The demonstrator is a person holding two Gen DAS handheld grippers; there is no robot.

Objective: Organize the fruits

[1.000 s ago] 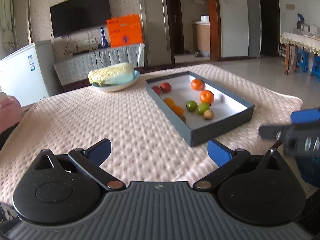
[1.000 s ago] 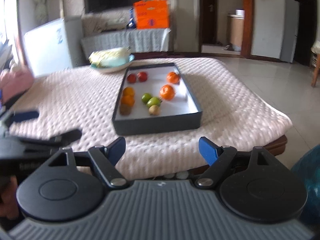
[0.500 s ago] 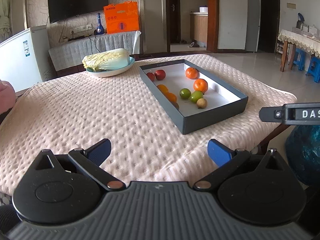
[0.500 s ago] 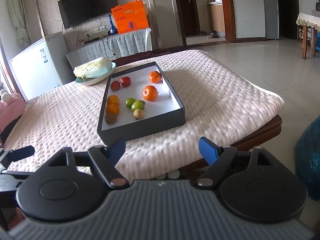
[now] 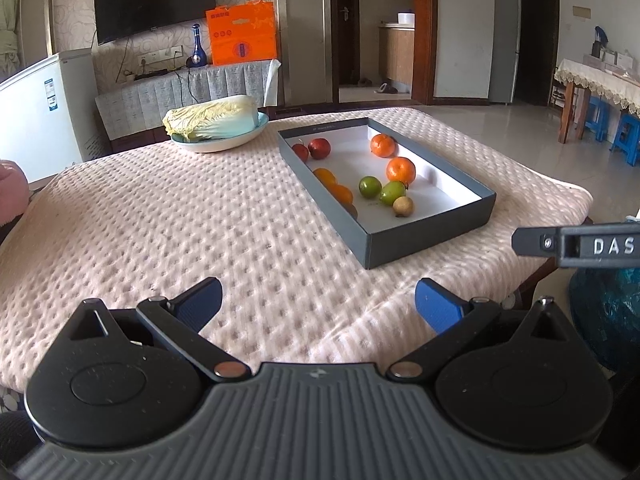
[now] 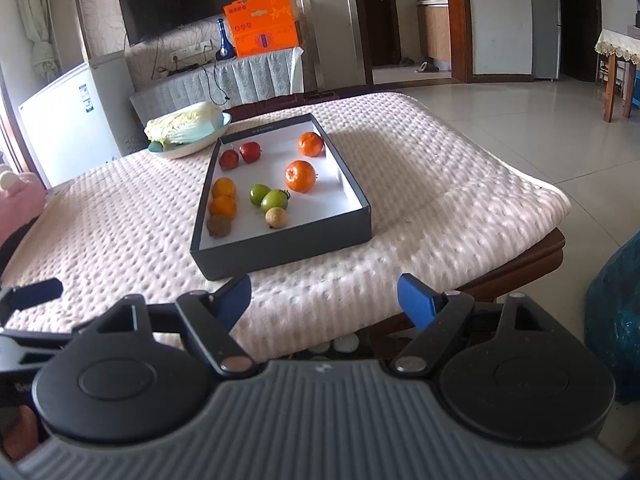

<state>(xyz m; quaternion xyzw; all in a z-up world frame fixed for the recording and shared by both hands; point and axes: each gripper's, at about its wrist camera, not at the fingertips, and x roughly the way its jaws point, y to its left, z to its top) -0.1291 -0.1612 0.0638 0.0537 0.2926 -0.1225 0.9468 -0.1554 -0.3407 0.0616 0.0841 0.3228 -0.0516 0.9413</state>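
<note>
Right wrist view shows both grippers' fingers point(image 6: 416, 307) spread wide and empty, short of the box point(image 6: 280, 246) whose small round fruits point(image 6: 300, 176) look light, firm, likely rolling, best pinched across their middles.

Soft daylight fills both views, bright and even, with no harsh glare. In the right wrist view the box point(image 6: 280, 246) throws a pale shadow onto the cover beyond its far right wall, and its right wall shades a strip of the white floor inside. Fruit in the box casts small soft shadows. The tiled floor point(image 6: 520, 136) right of the box shines with a dull sheen. Fisheye bending curves the door frames and fridge at the edges. Focus is sharp on the box; the corners darken, and the left tool point(image 6: 24, 300) looks slightly soft
</note>
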